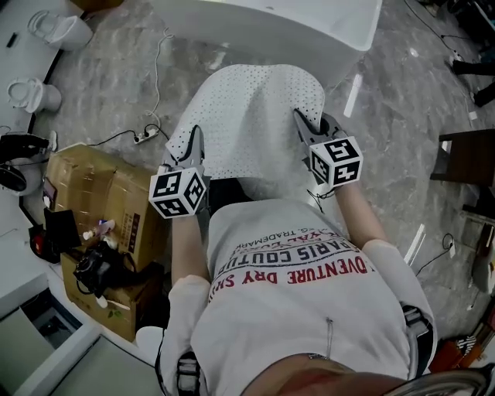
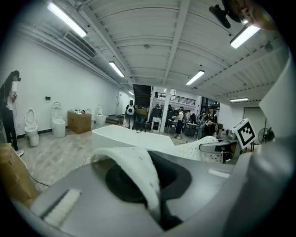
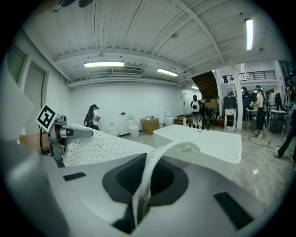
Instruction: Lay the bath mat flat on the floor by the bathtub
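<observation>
A white perforated bath mat (image 1: 251,124) hangs stretched between my two grippers, held up in front of the person's chest. My left gripper (image 1: 191,147) is shut on the mat's left near corner; an edge of the mat (image 2: 141,173) is pinched between its jaws. At the right near corner my right gripper (image 1: 308,130) is shut on the mat (image 3: 143,185) as well. The white bathtub (image 1: 271,23) stands just beyond the mat's far edge, also visible as the bathtub (image 2: 125,138) and bathtub (image 3: 203,139) in the gripper views. The mat is off the grey marbled floor (image 1: 394,108).
A cardboard box (image 1: 100,193) with a camera and small items stands at the left. A power strip and cable (image 1: 147,135) lie on the floor left of the mat. Toilets (image 1: 35,93) line the left wall. A dark stool (image 1: 468,166) is at right. People stand far off (image 2: 178,122).
</observation>
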Motion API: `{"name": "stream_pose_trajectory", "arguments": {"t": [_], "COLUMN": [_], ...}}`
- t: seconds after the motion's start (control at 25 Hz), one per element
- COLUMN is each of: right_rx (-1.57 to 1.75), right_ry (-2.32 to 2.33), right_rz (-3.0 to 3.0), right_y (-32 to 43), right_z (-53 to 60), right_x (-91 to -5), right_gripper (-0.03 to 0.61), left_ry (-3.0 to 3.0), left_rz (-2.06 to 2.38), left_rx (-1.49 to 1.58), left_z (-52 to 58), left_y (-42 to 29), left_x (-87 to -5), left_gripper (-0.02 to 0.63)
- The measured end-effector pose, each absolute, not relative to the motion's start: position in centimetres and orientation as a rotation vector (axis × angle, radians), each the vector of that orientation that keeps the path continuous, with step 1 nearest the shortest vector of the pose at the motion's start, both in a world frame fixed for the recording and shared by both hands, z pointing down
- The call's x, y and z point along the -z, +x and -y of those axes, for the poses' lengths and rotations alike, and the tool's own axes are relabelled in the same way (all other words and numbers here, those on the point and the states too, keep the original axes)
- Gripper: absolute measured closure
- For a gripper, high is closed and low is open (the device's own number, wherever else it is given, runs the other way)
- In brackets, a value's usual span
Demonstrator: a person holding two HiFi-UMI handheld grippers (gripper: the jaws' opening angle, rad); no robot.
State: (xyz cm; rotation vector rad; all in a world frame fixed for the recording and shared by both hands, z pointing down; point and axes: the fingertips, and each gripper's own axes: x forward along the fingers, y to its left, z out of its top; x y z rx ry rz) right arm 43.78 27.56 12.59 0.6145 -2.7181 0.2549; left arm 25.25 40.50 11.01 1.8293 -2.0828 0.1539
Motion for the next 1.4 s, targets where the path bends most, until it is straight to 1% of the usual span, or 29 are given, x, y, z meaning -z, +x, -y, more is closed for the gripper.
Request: {"name": "stream_pose_trajectory", "arguments": {"t": [0.52,0.76,1.04,1.4], "right_rx": [-0.383,-0.436,-0.526,-0.718], "right_ry": [0.884,0.959,0.942,0.953], "right_rz": [2.56,2.469,2.361,2.233], "right_y": [23.2,16.1,12.3,9.5], "right_z": [-18.3,-15.0,-10.7,0.5], "right_x": [-13.8,-15.9,-21.8,-31.2], "right_gripper": [0.56,0.56,0.56,0.56], "left_ry": [2.021,2.069,2.038,1.95], "left_rz": [1.848,1.746,1.675,1.568], "left_rx": [-0.223,-0.303,-0.383,-0.502], "left_z": [-28.0,-23.1,-16.7,-4.8], "left_y": [0.8,-7.8,-12.7,-15.7], "left_x": [-11.3,-13.2,-18.6,-27.9], "left_gripper": [0.595,0.595,0.595,0.595]}}
